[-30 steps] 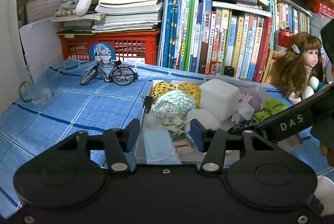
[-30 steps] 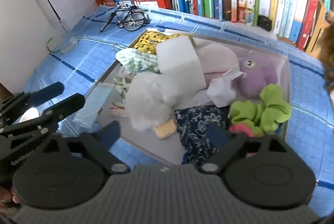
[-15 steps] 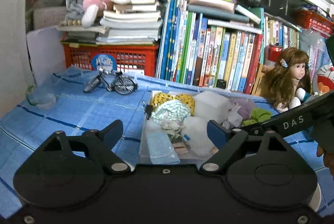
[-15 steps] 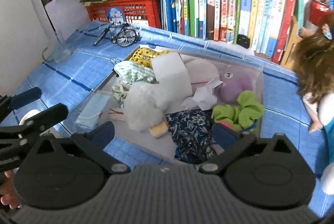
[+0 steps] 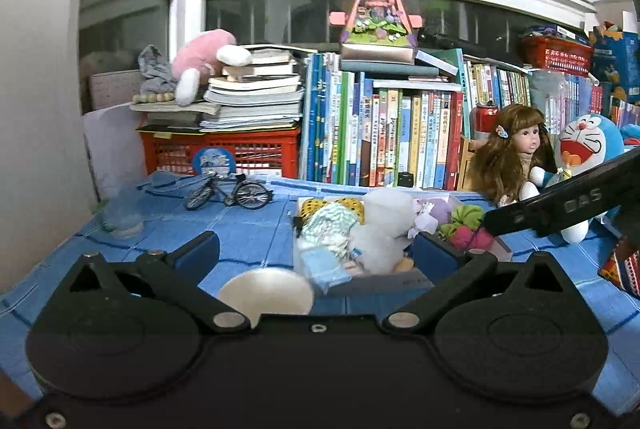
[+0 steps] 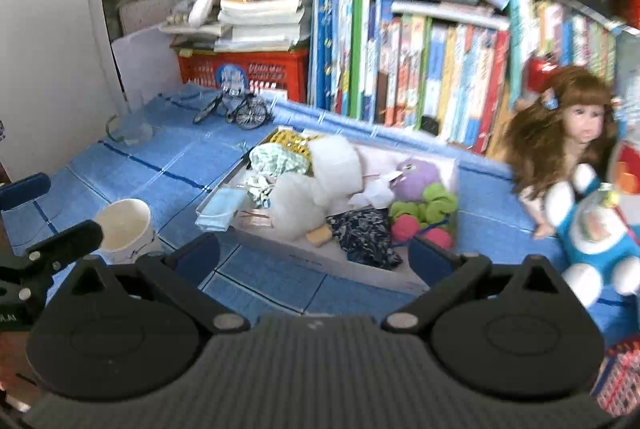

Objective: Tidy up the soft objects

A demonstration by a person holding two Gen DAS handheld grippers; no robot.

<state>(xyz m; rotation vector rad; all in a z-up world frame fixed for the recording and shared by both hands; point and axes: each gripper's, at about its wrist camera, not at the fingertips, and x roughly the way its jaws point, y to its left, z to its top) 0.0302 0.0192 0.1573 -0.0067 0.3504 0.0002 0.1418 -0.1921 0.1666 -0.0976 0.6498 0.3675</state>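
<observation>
A: From your left wrist view, how did your left gripper [image 5: 316, 253] stand?

B: Its jaws had just been opening and stood spread wide, nothing gripped; a white paper cup [image 5: 266, 291] sat on the blue cloth [image 5: 248, 229] below the gap, untouched; the clear bin [image 5: 384, 283] of soft objects [image 5: 376, 233] lay just beyond, toward the cloth's near edge; your right gripper's finger [image 5: 560, 205] crossed in from the right side; a small bicycle [image 5: 228, 191] stood near the far edge by the red crate [image 5: 256, 151].

A: And from the right wrist view?

B: Your right gripper [image 6: 314, 255] was also wide apart and held nothing; the bin [image 6: 384, 275] lay beyond it mid-cloth, filled with white fluff [image 6: 298, 207], a purple plush [image 6: 416, 175], green pieces [image 6: 434, 203] and a dark floral cloth [image 6: 362, 233]; the cup [image 6: 126, 229] stood left of the bin, near your left gripper's fingers [image 6: 66, 239]; a doll [image 6: 568, 137] sat at the right edge.
</observation>
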